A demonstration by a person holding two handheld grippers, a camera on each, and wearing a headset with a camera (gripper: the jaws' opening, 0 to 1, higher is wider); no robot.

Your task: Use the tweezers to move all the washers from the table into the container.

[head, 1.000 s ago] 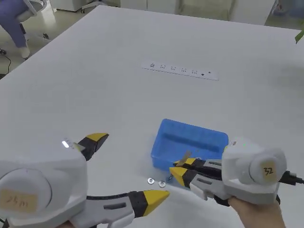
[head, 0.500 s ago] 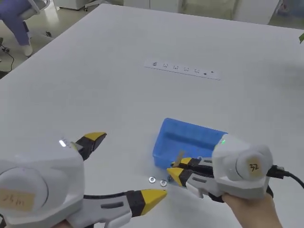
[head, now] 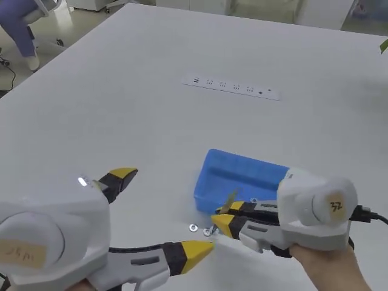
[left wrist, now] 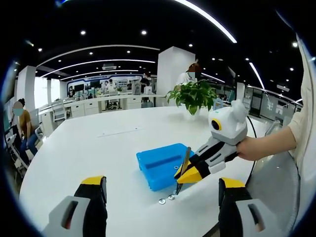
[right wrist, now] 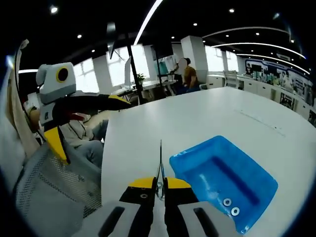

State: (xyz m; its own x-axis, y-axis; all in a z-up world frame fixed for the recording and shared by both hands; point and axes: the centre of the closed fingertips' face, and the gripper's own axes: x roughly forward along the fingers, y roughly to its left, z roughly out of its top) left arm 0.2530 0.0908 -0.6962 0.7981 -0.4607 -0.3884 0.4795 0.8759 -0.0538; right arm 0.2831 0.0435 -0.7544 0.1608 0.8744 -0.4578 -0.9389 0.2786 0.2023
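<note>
Our right gripper (head: 222, 219) is shut tight on the tweezers (right wrist: 160, 154); the thin tool sticks out btwn its two yellow tips, w/ its point down low by the table (head: 121, 91); a hand (head: 327, 267) holds this gripper from behind; two washers (head: 193, 228) lie on the white top just beside the point, close in front of the blue container (head: 242, 177) but not in it; we can't tell if the tweezers touch one of them; in the right gripper view two more washers (right wrist: 226, 202) lie inside the container, near one corner; our left gripper (head: 159, 213) is wide open & holds nothing, its tips well apart; in the left gripper view the two washers on the table lie out ahead, btwn its two jaws; farther back on the table lies a flat white power strip (head: 233, 88); in the left gripper view a green plant (left wrist: 194, 95) stands at the far end of the table.
</note>
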